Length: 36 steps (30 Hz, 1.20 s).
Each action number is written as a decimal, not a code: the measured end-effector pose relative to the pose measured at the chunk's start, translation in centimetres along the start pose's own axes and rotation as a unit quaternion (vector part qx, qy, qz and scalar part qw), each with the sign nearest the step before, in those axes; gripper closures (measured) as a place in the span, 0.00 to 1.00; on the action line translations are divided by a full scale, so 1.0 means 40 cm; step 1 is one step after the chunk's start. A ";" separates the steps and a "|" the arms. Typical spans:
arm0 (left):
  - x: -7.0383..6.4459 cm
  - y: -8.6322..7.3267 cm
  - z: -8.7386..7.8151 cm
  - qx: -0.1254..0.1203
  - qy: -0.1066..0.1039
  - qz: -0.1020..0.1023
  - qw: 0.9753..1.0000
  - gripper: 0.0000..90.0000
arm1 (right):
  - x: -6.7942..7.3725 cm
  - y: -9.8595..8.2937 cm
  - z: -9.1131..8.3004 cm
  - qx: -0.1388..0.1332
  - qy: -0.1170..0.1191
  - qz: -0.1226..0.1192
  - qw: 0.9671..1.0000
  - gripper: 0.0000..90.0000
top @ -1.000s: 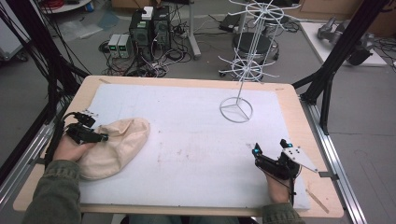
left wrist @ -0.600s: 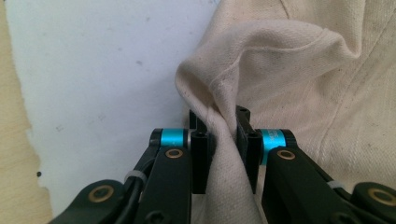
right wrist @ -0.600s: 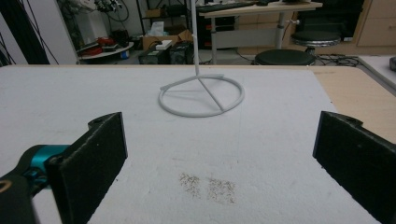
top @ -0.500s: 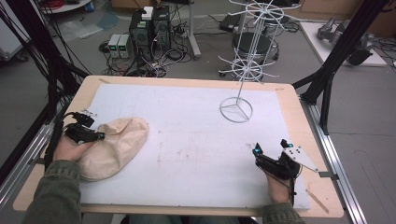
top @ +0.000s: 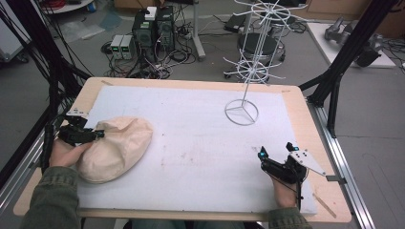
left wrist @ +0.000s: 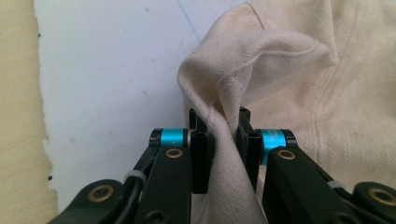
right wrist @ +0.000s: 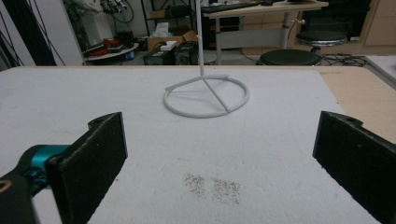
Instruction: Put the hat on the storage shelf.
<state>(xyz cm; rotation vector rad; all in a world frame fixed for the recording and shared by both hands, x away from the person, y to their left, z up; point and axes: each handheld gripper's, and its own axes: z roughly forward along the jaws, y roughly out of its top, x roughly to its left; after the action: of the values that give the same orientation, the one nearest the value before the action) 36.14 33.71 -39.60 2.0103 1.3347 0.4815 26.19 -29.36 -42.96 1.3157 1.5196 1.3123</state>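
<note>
Cream canvas cap (top: 117,148) sits at the near left of the white foam mat (top: 191,143), and the left gripper (left wrist: 225,135) is clamped tight on a raised fold at its edge, probably so the cloth lifts without slipping. Right gripper (top: 274,160) rests at the near right with its jaws spread wide, nothing between them, likely just parked. Its jaws face the wire rack (top: 241,110) at the far right, maybe where the cap goes.
</note>
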 end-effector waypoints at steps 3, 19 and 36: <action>-0.005 0.003 -0.011 -0.022 -0.011 -0.009 1.000 0.88 | 0.001 0.000 0.000 0.002 0.002 0.003 1.000 0.02; -0.037 0.037 -0.077 -0.159 -0.081 -0.021 0.984 0.88 | 0.001 0.000 0.001 0.003 0.004 0.004 1.000 0.02; -0.098 0.116 -0.104 -0.344 -0.108 -0.069 0.930 0.88 | 0.002 0.000 0.003 0.001 0.003 0.006 1.000 0.02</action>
<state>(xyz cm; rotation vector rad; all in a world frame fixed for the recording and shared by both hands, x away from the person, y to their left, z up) 35.03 30.31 -33.16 1.3363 0.9770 0.5489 26.29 -29.27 -43.00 1.3243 1.5212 1.3235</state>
